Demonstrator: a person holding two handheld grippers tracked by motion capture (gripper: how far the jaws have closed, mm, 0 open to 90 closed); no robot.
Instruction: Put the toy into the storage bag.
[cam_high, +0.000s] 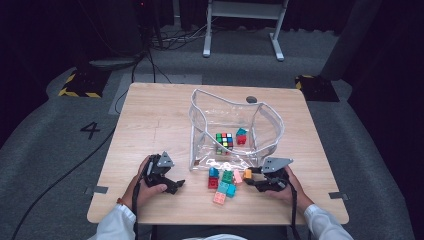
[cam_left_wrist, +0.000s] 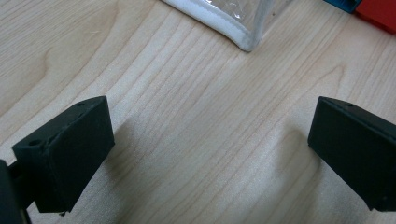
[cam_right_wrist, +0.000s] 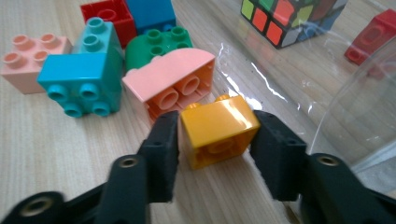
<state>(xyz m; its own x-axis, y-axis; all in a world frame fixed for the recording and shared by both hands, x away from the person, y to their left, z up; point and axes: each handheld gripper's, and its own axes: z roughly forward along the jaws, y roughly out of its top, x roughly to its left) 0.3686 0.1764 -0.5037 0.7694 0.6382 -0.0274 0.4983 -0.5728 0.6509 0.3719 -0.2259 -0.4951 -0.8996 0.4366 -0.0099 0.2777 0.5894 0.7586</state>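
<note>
The right hand-held gripper (cam_right_wrist: 215, 140) is clamped on the orange block (cam_right_wrist: 218, 129); the left hand-held gripper (cam_left_wrist: 205, 154) is released. Next, lift the block into the clear bag (cam_high: 270, 122).

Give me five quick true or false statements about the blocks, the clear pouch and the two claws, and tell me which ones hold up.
1. The right claw has an orange block between its jaws. True.
2. The left claw grips a red block. False: its jaws stand wide apart over bare table.
3. A colour cube sits inside the clear pouch. True.
4. The orange block is already in the pouch. False: it rests on the table just outside it.
5. The pink arched block lies beside the orange block. True.
</note>
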